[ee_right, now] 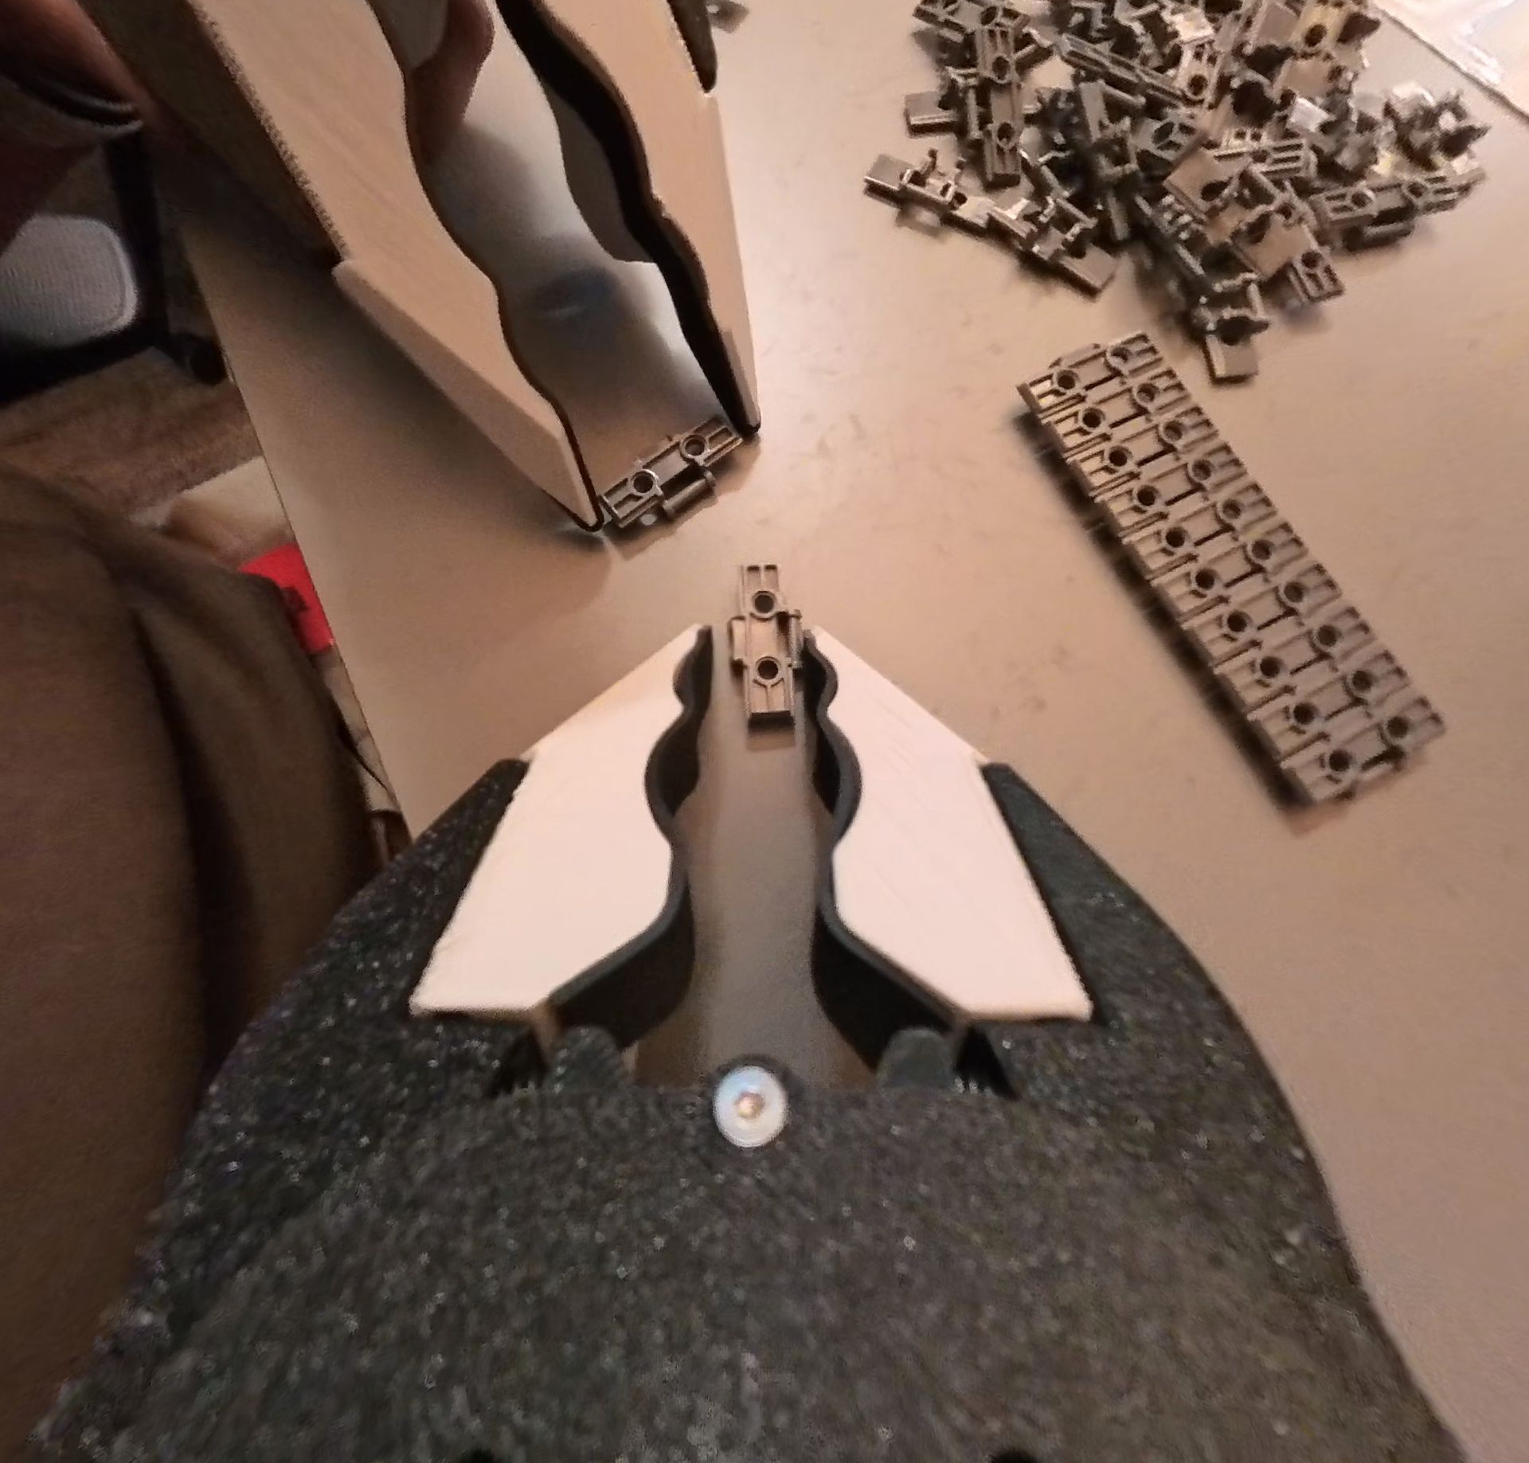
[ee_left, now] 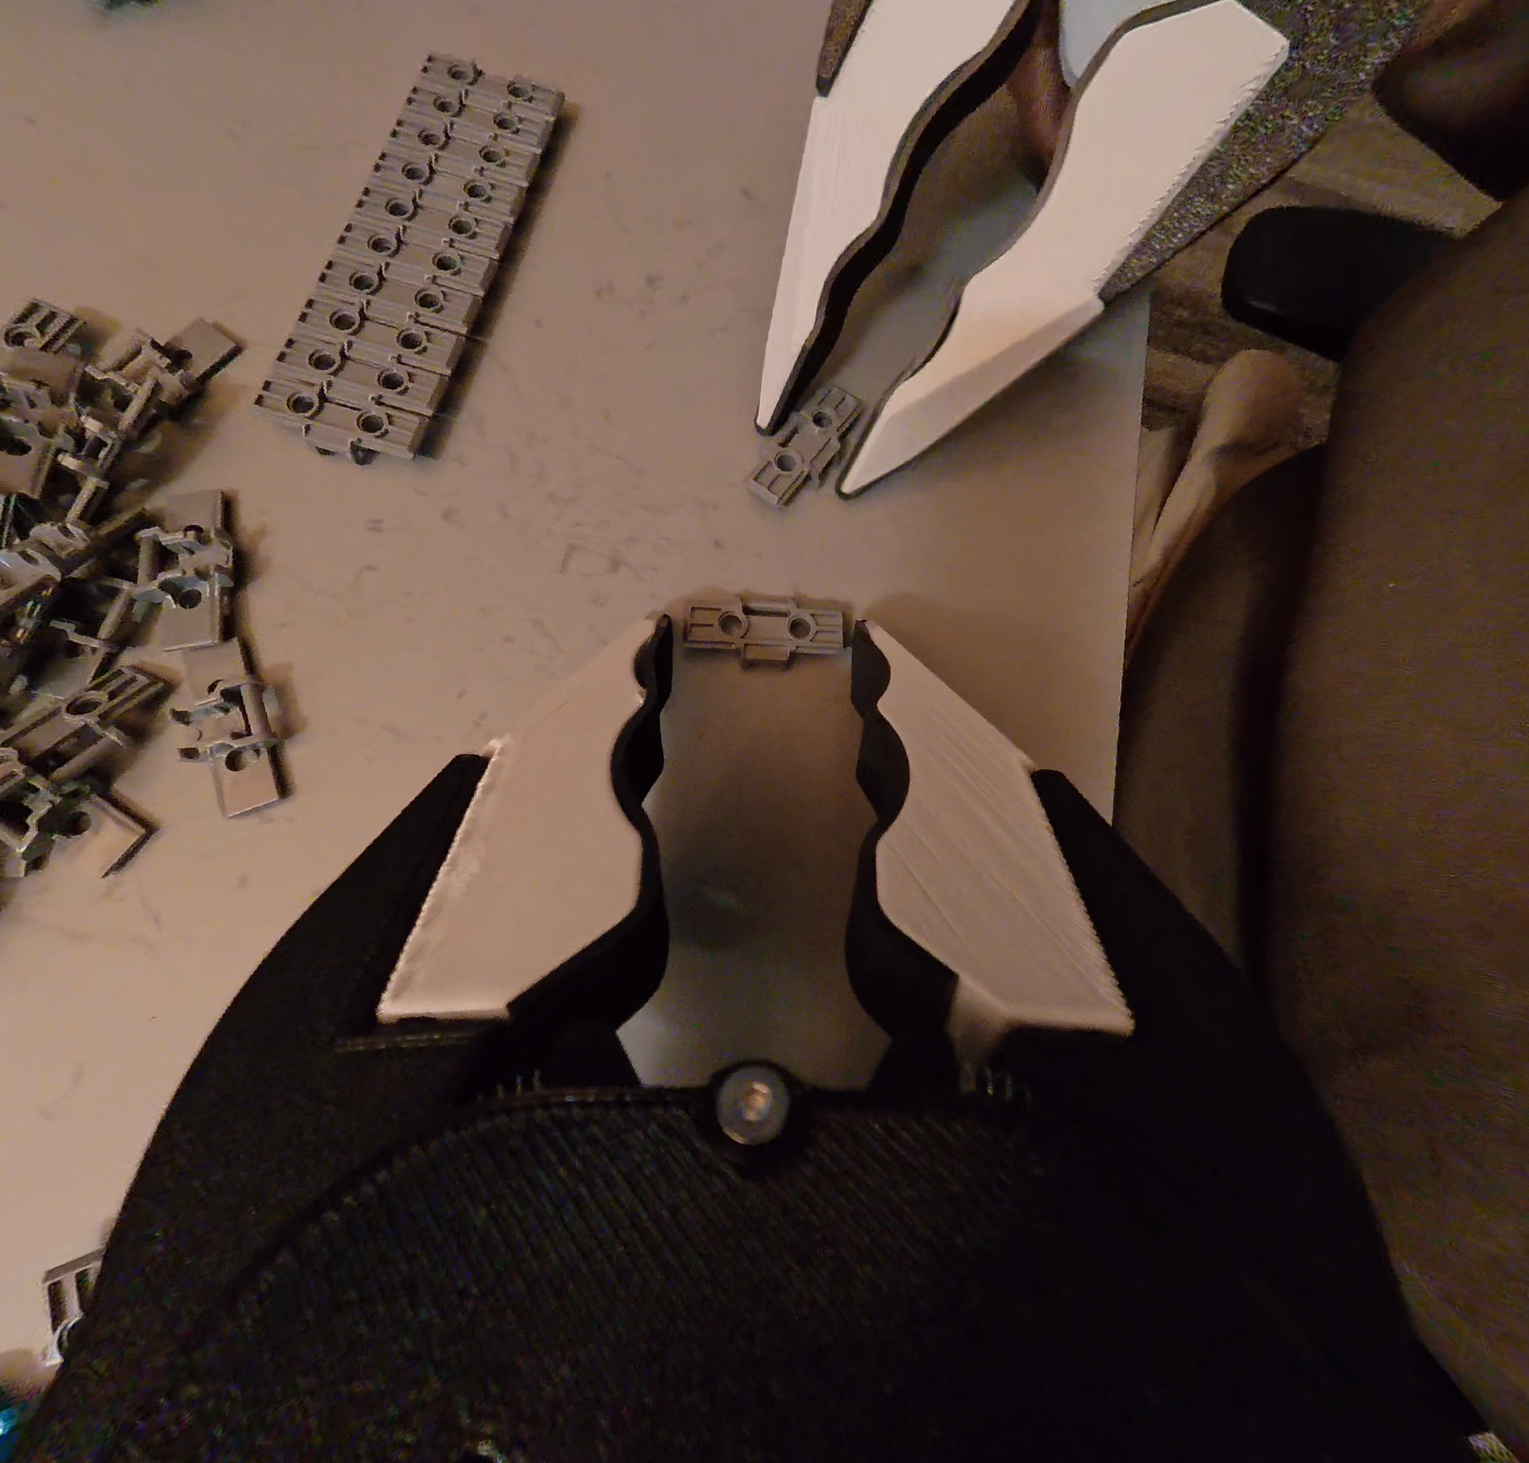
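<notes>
Left wrist view: the left gripper [ee_left: 765, 633] pinches a grey track link [ee_left: 765, 631] crosswise by its ends, hinge edges exposed. Right gripper [ee_right: 759, 662] clamps another link [ee_right: 765, 662] lengthwise, tip protruding, beside the assembled track strip [ee_right: 1233, 571] and loose-link pile [ee_right: 1175, 116].

Pale, faintly marbled surface [ee_left: 579, 513] is carrying everything. Joined strip of grey plastic links [ee_left: 411, 257] is lying flat on it, holes facing up. Loose pile of the same grey links [ee_left: 91, 563] is sitting just beside the strip, a few strays spilling off the pile's edge.

Pile of links [ee_left: 74, 596] (edge-cropped)
</notes>
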Demonstrator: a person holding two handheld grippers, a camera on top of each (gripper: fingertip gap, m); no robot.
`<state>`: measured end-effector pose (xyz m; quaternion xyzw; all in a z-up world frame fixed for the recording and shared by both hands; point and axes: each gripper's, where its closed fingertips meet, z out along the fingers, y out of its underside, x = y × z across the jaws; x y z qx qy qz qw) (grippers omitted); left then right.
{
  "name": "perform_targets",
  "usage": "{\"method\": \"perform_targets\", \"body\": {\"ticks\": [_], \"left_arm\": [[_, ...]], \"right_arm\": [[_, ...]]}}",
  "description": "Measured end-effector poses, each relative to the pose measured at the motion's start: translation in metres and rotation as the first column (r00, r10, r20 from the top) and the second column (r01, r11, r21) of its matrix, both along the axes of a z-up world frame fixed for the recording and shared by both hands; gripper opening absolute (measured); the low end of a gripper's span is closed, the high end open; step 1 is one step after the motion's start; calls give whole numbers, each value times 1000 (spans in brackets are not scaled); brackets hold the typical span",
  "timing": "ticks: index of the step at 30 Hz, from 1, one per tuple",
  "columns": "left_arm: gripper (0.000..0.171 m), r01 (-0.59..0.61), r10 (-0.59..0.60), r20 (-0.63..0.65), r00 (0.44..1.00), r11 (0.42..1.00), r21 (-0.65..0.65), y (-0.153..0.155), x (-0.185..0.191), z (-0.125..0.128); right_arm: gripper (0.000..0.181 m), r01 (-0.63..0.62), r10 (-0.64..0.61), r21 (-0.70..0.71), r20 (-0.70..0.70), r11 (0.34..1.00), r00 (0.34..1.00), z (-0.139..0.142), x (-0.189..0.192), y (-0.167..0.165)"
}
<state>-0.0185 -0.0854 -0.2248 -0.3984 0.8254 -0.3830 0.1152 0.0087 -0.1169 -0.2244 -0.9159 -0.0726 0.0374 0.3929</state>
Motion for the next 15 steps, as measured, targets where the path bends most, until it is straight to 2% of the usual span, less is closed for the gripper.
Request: {"method": "perform_targets", "body": {"ticks": [5, 15], "left_arm": [[42, 1, -1, 4, 1000, 1000, 6, 0, 0, 0], [42, 0, 0, 11, 1000, 1000, 17, 0, 0, -1]], "right_arm": [[31, 67, -67, -4, -3, 998, 998, 0, -5, -1], [36, 72, -73, -46, -38, 996, 997, 1, -12, -15]]}}
